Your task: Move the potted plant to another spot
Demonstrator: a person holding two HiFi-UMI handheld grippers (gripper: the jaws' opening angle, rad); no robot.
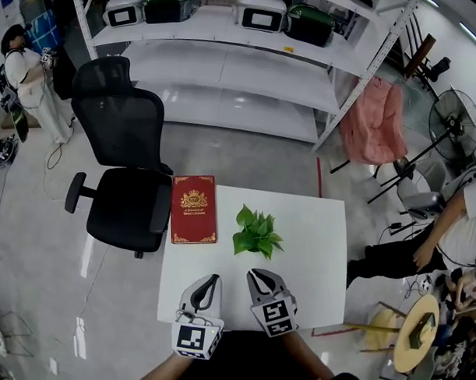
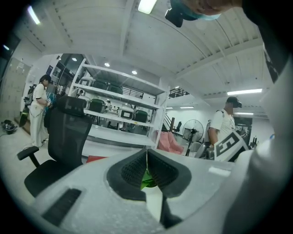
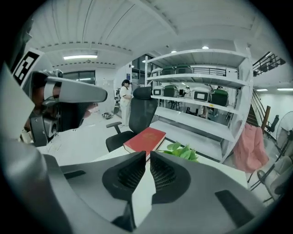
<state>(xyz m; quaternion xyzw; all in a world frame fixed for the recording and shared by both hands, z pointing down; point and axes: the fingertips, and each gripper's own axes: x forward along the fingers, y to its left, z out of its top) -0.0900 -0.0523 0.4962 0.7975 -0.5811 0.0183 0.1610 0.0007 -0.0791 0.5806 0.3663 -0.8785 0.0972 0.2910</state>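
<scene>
A: The table [image 1: 318, 245]?
B: Smooth, matt white top. The book [image 1: 193, 209] has a red cover with gilt print, faintly glossy.
A: The chair [image 1: 122, 111]?
B: Black mesh back, matt seat, over a glossy floor [image 1: 37, 231]. The right gripper [image 3: 148, 155] is grainy grey plastic with ribbed black pads [image 3: 130, 173], perhaps rubber.

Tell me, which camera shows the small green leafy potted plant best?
The head view: the small green leafy potted plant shows unobstructed from above on the white rectangular table, beside the red hardcover book. The right gripper view catches only leaves beyond its jaws; the left gripper view just a green sliver.
</scene>
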